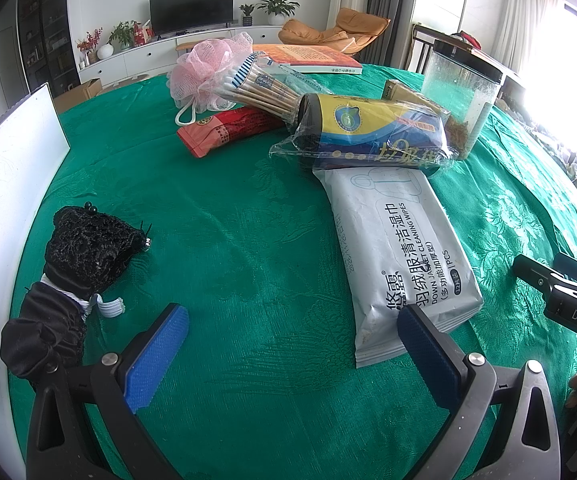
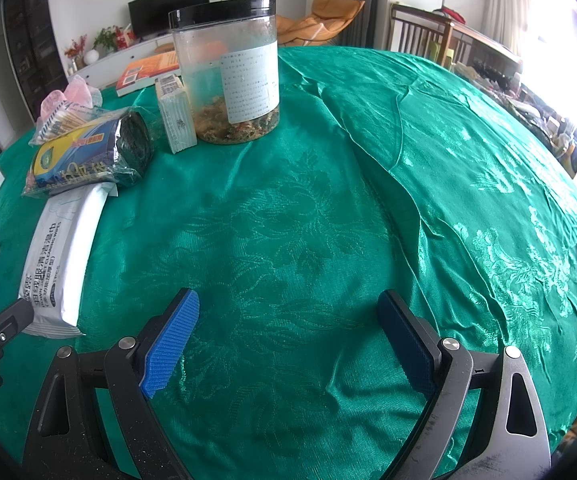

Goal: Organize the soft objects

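Observation:
A black lace pouch (image 1: pixel 88 248) lies on the green tablecloth (image 1: pixel 228 240) at the left, with a black cloth bundle (image 1: pixel 44 332) just in front of it. A pink mesh bath sponge (image 1: pixel 204 68) lies at the far side. A white wet-wipes pack (image 1: pixel 400 256) lies right of centre; it also shows in the right wrist view (image 2: pixel 62 252). My left gripper (image 1: pixel 292 320) is open and empty above the cloth, between the black bundle and the wipes pack. My right gripper (image 2: pixel 288 304) is open and empty over bare cloth.
A bag of cotton swabs (image 1: pixel 256 88), a red packet (image 1: pixel 228 130), a blue-yellow roll in plastic (image 1: pixel 368 132), a book (image 1: pixel 308 58), a small box (image 2: pixel 176 114) and a clear jar with a black lid (image 2: pixel 230 76) stand at the far side. A white board (image 1: pixel 4 184) stands at the left.

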Demonstrator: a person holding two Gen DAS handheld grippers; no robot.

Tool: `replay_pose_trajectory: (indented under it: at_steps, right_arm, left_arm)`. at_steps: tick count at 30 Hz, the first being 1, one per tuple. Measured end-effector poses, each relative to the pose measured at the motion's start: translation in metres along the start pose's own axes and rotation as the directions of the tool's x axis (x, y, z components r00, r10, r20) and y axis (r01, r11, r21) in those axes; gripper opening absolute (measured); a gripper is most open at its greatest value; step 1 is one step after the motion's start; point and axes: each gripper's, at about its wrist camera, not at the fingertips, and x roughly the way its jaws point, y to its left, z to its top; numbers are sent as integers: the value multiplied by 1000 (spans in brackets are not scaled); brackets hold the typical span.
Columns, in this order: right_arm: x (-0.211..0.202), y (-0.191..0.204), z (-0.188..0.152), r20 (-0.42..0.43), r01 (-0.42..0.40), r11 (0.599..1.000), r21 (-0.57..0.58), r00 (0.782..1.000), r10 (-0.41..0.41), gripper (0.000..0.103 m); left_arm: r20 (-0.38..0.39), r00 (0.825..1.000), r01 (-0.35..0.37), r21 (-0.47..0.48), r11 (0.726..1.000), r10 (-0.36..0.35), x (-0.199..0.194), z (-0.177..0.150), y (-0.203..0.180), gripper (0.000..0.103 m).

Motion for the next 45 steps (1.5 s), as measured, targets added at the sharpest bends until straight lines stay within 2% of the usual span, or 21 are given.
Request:
replay_pose_trajectory:
  at_steps: [8,31,32,36,37,38,39,41,43,45]
  right_arm:
    - [-1,7,-7,1,0,1000,0,1000,0,93]
    - [0,-1,0,0,-1,1000,-1,1000,1,93]
    - [0,1,-1,0,-1,1000,-1,1000,1,93]
    - [0,-1,0,0,-2,1000,-2,1000,2,93]
    - [1,-2,2,0,-2,1000,-2,1000,2,93]
    - [0,-1,0,0,-2,1000,-1,1000,2,93]
    - [0,-1,0,0,-2,1000,-1,1000,2,93]
    - [1,-4,3,0,-2,1000,-1,1000,2,93]
    - [0,-1,0,0,-1,1000,-2,1000,1,93]
    - [0,-1,0,0,-2,1000,-1,1000,2,93]
  left_arm:
    - [0,1000,0,0,1000,0,0,0,0,103]
    - [-1,1000,-4,-10,1000,4,-1,-2,-1,103]
    - [-6,1000,-6,-8,1000,6,-2,-3,-2,103]
    - [-123,992,-19,-3,1000,18,-7,-5,-8,103]
    - [-140,990,0,-14,1000,-2,-11,-8,-9,102]
    - [-151,987,54,-34,998,-58,-18,-11,-8,101]
    - [-147,981,122,-58,991,-129,-31,-15,-6,101]
    - [-116,972,197,-69,978,-204,-61,-19,1,102]
    - [-70,972,222,-47,974,-225,-98,-20,14,103]
    - [-21,977,214,-15,977,-214,-134,-18,34,103]
